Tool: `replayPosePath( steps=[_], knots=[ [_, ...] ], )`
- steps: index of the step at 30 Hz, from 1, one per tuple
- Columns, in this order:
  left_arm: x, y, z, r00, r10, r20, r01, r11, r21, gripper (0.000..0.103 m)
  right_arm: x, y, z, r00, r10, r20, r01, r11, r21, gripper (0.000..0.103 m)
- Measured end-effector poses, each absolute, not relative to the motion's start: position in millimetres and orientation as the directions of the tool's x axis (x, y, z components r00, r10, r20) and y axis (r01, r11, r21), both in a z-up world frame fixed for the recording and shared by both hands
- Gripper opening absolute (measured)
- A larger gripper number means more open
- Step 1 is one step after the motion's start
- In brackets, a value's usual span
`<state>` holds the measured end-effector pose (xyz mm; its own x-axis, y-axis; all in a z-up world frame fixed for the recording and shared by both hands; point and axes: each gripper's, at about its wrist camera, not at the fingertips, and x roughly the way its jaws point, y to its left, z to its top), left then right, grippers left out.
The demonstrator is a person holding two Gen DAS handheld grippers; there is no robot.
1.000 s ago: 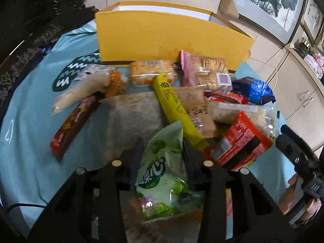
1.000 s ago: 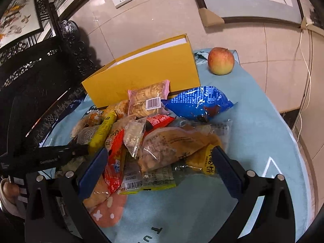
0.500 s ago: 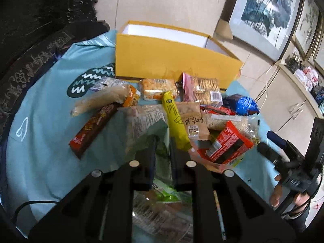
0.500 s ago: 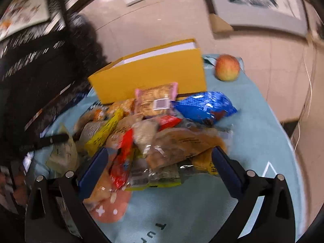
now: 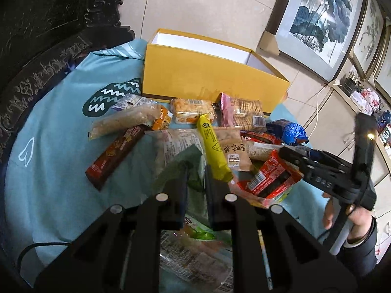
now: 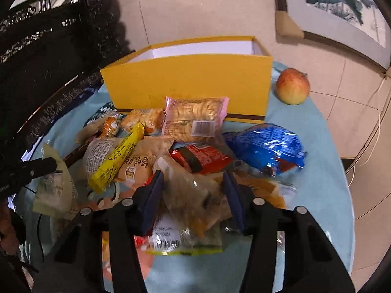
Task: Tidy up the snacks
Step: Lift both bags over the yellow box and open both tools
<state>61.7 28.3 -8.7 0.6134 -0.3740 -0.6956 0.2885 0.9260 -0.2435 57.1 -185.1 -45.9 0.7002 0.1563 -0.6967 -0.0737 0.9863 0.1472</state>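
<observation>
The left claw (image 5: 196, 171) is clamped on a green snack packet (image 5: 193, 156) above the pile. Only the right wrist view shows the apple (image 6: 292, 86) by the yellow box (image 6: 188, 83) at the bench's far edge. The right claw (image 6: 193, 183), jaws just closing, straddles a clear snack bag (image 6: 188, 195) at the near edge.

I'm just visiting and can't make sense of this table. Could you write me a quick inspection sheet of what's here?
Surface: round table under a light blue cloth.
Job's things: open yellow box at the back; a heap of snack packets in front, among them a yellow bar and a blue bag.
Clutter: an apple beside the box.
Grippers: left gripper shut on a green packet; right gripper has just been closing, a clear crinkly packet between its fingers.
Cables: a black lead by the left gripper; a pale cord along the floor.
Surroundings: tiled wall, framed paintings, dark carved furniture.
</observation>
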Motion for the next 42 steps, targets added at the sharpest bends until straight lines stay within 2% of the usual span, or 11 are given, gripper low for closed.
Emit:
replayPosePath(
  steps=[7, 9, 10, 11, 13, 18, 22, 28, 36, 38, 42],
  knots=[
    [57, 24, -14, 0.622, -0.366, -0.692, 0.287, 0.929, -0.234, 0.016, 43, -150, -47, 0.696, 0.174, -0.697, -0.242, 0.97, 0.0, 0.048],
    [55, 26, -14, 0.627, -0.362, -0.69, 0.281, 0.931, -0.233, 0.022, 34, -148, -44, 0.692, 0.203, -0.693, -0.279, 0.96, 0.003, 0.044],
    [53, 26, -15, 0.63, -0.359, -0.688, 0.281, 0.932, -0.229, 0.031, 29, -149, -41, 0.687, 0.232, -0.688, -0.302, 0.953, 0.019, 0.043],
    [51, 27, -15, 0.633, -0.356, -0.688, 0.281, 0.933, -0.224, 0.046, 23, -151, -37, 0.682, 0.278, -0.676, -0.335, 0.941, 0.048, 0.038],
    [48, 31, -18, 0.64, -0.341, -0.688, 0.273, 0.938, -0.211, 0.059, 18, -154, -35, 0.647, 0.345, -0.68, -0.388, 0.917, 0.097, 0.034],
    [50, 33, -20, 0.64, -0.34, -0.689, 0.265, 0.939, -0.217, 0.066, 22, -146, -50, 0.597, 0.292, -0.747, -0.396, 0.917, 0.042, 0.035],
    [48, 23, -23, 0.629, -0.346, -0.696, 0.293, 0.935, -0.2, 0.074, 48, -144, -59, 0.507, 0.336, -0.794, -0.394, 0.909, 0.133, 0.035],
    [50, 11, -28, 0.609, -0.343, -0.715, 0.312, 0.933, -0.181, 0.083, 69, -129, -65, 0.496, 0.24, -0.834, -0.394, 0.918, 0.03, 0.032],
    [63, -14, -55, 0.539, -0.326, -0.776, 0.342, 0.927, -0.152, 0.079, 55, -159, -62, 0.522, 0.312, -0.794, -0.313, 0.936, 0.162, 0.025],
    [68, -15, -57, 0.512, -0.367, -0.777, 0.354, 0.914, -0.198, 0.045, 49, -166, -63, 0.522, 0.337, -0.783, -0.305, 0.932, 0.198, 0.025],
    [65, -24, -51, 0.521, -0.351, -0.778, 0.387, 0.91, -0.151, 0.034, 43, -177, -63, 0.535, 0.365, -0.762, -0.274, 0.928, 0.252, 0.025]
  ],
)
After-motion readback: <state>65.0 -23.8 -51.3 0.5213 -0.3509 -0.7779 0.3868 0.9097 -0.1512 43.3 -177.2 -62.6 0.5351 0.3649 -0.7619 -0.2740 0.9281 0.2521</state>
